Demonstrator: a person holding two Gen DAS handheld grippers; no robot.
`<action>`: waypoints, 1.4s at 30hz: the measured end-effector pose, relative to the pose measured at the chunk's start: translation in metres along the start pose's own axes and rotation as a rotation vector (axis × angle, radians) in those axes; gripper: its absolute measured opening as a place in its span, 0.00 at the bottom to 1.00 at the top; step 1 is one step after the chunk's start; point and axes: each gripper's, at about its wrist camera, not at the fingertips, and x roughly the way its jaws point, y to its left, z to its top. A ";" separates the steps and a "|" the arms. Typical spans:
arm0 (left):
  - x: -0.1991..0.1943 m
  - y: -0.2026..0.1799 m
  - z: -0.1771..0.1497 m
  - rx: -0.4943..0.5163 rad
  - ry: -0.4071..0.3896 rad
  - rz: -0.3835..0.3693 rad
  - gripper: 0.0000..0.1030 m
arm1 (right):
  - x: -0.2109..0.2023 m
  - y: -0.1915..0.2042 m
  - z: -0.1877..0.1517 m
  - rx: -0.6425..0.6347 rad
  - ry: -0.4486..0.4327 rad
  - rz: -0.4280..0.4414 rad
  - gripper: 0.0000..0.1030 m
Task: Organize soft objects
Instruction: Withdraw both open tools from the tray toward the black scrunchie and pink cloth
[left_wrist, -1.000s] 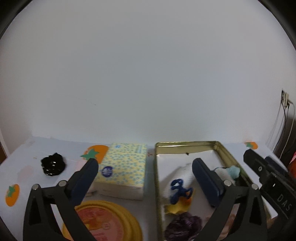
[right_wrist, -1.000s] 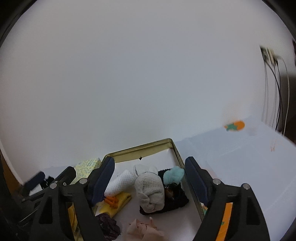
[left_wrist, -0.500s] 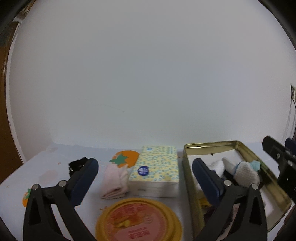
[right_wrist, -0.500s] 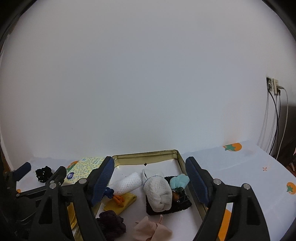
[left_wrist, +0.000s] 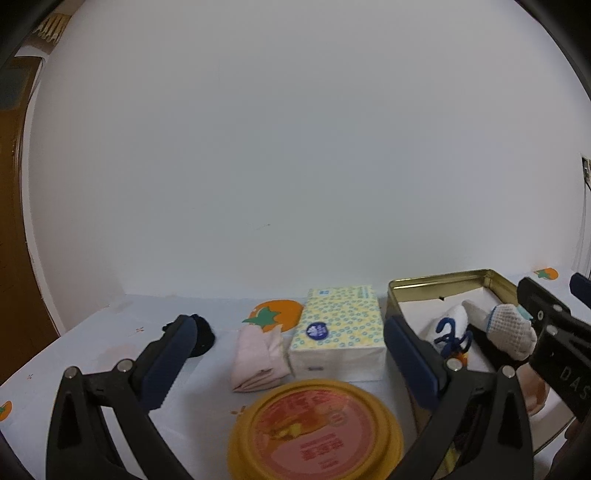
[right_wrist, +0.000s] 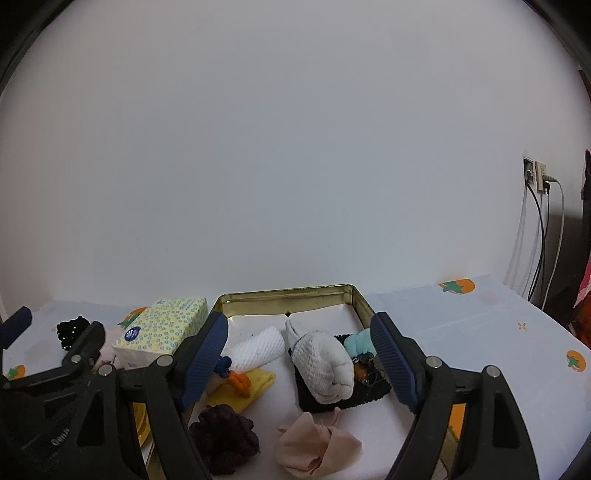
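Only left wrist cam shows round yellow lid (left_wrist: 316, 430) fully.

White persimmon-print table (left_wrist: 110, 343) bears gold tin (right_wrist: 284, 295), tissue pack (left_wrist: 338, 328), round lid (left_wrist: 314, 432), folded pink cloth (left_wrist: 258, 356).

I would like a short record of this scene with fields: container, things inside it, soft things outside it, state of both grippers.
container: gold tin, open
inside: white rolled sock, purple scrunchie, peach cloth
outside: pink folded cloth, black scrunchie, tissue pack
left gripper: open, empty
right gripper: open, empty
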 end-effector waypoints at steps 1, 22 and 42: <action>-0.001 0.003 0.000 -0.005 -0.002 0.000 1.00 | 0.001 0.000 -0.001 -0.001 0.000 -0.005 0.79; -0.004 0.058 -0.011 -0.006 -0.011 0.006 1.00 | -0.023 0.030 -0.011 -0.028 -0.012 -0.117 0.91; 0.009 0.134 -0.012 -0.071 0.002 0.059 1.00 | -0.035 0.084 -0.018 -0.039 -0.008 -0.082 0.91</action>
